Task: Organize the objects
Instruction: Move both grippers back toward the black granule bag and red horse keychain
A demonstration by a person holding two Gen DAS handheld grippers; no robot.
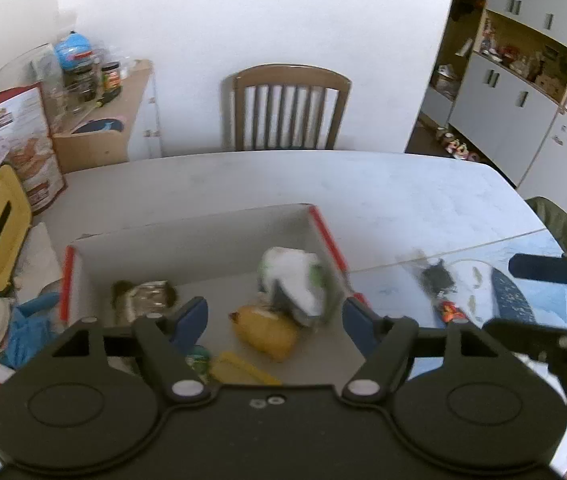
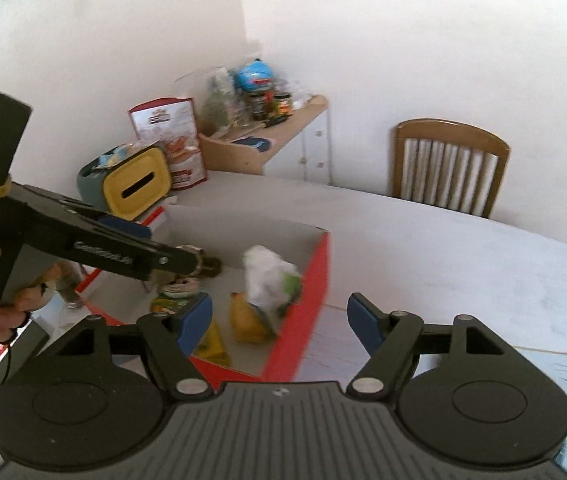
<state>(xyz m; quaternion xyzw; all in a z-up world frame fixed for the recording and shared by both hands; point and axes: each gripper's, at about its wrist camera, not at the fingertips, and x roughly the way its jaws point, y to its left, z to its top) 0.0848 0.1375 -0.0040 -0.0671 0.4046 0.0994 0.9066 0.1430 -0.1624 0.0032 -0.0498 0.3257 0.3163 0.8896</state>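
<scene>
Hand-held gripper, left (image 1: 274,318): spread wide, empty, above red-edged box (image 1: 325,236). Right (image 2: 279,320): likewise spread wide, empty, beside box.

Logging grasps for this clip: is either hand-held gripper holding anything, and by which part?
Nothing is held. The left hand-held gripper and the right hand-held gripper both stand open over the box.

— What's that left hand-held gripper (image 1: 275,320) made of?
— Black plastic, round pivot discs, silver screws, blue pads (image 1: 193,318).
— The right hand-held gripper (image 2: 279,318)?
— The same, with a ribbed grey top.
</scene>
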